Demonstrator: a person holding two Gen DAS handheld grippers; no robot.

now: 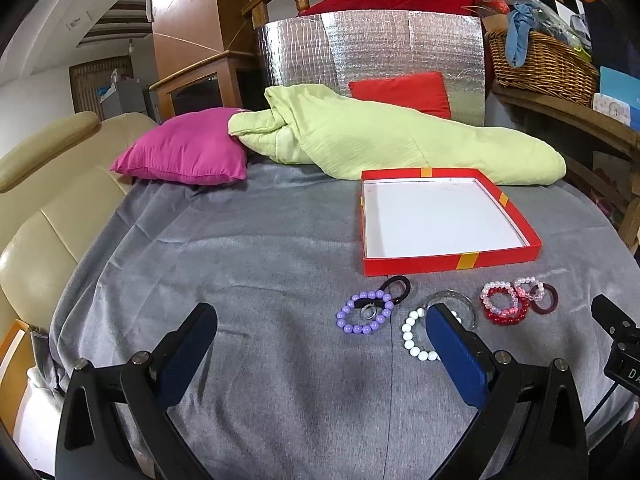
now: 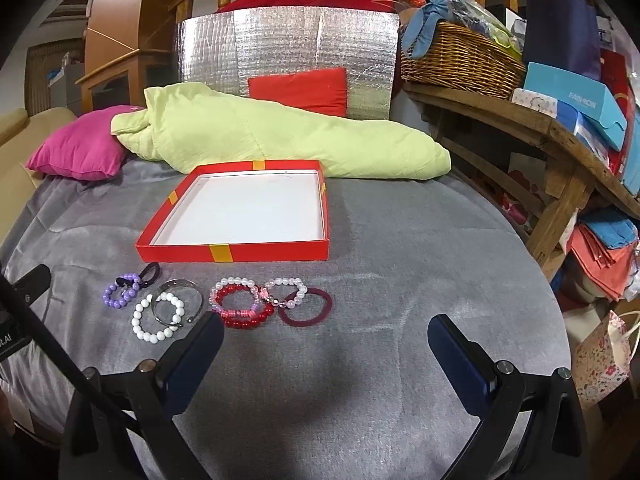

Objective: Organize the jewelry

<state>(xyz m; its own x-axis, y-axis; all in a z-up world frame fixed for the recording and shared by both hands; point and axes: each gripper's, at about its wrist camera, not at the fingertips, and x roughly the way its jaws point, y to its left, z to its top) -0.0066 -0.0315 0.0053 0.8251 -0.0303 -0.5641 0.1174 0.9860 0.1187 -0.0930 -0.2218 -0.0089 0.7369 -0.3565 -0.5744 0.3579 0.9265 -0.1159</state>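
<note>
**Both claws released above the grey cloth, jewelry in front of the box**

Your left claw [image 1: 320,328] is released, its fingers wide apart, and it holds nothing. Its right finger [image 1: 456,344] stands in front of the white bead bracelet [image 1: 412,338] and the clear bangle [image 1: 452,298], so part of both is hidden in this view. Your right claw [image 2: 326,344] is also released and holds nothing.

Just beyond the claws, the jewelry lies in a row on the grey cloth [image 2: 380,272]: a purple bead bracelet [image 2: 120,294] with a black hair tie [image 2: 150,271] on it, then the white one, then a red bead bracelet [image 2: 244,308] touching pink and clear bead bracelets [image 2: 286,290], and a dark red ring-shaped band [image 2: 306,306].

Behind the row sits the red box [image 2: 236,252], with nothing on its white floor. Further back lie a green blanket [image 2: 280,140] and a pink pillow [image 2: 76,148].
</note>
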